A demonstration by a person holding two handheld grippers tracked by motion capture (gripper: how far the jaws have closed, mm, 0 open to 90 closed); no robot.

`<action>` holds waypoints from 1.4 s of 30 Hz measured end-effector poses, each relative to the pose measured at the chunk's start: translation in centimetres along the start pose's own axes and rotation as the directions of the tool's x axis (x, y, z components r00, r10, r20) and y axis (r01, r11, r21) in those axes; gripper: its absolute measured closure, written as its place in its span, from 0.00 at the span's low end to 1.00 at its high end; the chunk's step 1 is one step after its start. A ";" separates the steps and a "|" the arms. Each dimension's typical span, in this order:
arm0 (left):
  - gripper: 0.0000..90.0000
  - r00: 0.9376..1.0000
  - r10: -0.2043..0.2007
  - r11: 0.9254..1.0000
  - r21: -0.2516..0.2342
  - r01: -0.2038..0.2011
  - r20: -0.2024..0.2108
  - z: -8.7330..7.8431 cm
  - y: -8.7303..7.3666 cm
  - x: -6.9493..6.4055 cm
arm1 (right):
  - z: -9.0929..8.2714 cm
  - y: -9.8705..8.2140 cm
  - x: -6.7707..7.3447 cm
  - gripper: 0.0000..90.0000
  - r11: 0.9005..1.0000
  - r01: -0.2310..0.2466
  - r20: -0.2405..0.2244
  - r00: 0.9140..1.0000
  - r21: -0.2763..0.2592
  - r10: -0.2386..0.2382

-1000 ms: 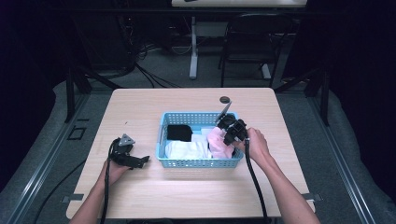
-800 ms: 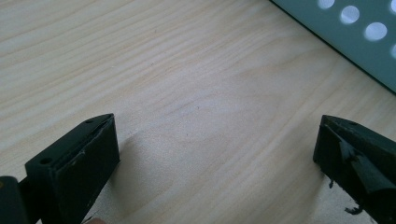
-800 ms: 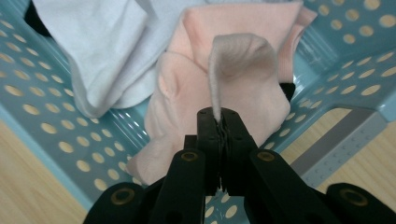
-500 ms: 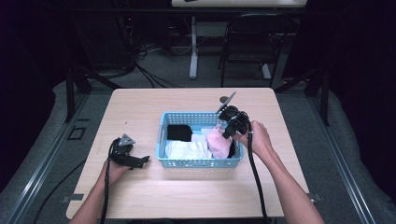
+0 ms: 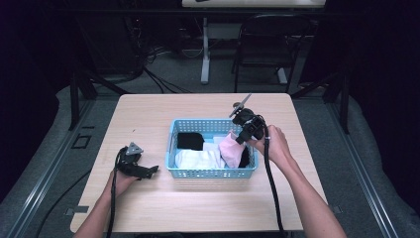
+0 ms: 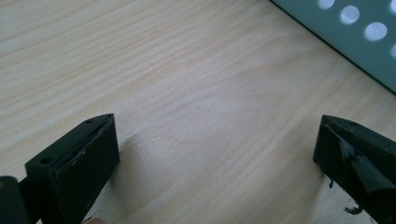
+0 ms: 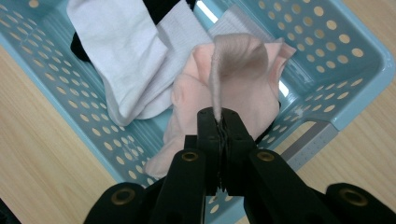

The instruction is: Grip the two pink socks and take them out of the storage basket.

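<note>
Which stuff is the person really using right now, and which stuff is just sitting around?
In use:
- right claw, pinched shut on the pink sock
- blue basket it is lifting the sock from

Just lying about:
- white sock and black sock in the basket
- left claw, open, resting on the table
- chair behind the table

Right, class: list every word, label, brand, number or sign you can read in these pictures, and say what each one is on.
There is no readable text.
Blue basket: perforated plastic, no label showing.
Pink sock, white sock, black cloth: no print or tag visible.
Wooden table: plain grain, no markings.
Left tool and right tool: black, no lettering that can be made out.
</note>
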State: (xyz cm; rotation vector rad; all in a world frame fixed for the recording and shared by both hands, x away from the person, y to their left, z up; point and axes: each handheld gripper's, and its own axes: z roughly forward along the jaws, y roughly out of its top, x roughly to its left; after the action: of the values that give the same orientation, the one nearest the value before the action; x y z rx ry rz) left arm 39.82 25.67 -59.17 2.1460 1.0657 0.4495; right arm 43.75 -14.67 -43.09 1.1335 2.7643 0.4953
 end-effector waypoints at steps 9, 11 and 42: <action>0.00 1.000 0.000 1.000 0.000 0.000 0.000 0.0 0.0 0.0 | -1.7 0.4 0.0 0.98 0.999 0.000 -0.012 1.000 -0.035 -0.001; 0.00 1.000 0.000 1.000 0.000 0.000 0.000 0.0 0.0 0.0 | -2.3 0.5 -0.1 0.98 0.999 0.004 -0.010 1.000 -0.042 -0.004; 0.00 1.000 0.000 1.000 0.000 0.000 0.000 0.0 0.0 0.0 | -11.3 1.5 -1.3 0.98 0.990 -0.016 0.029 0.999 -0.143 0.021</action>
State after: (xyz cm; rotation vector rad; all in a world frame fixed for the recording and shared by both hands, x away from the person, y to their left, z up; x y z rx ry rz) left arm 39.82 25.67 -59.17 2.1462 1.0657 0.4501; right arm 43.18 -17.45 -32.00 1.1252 2.6465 0.6609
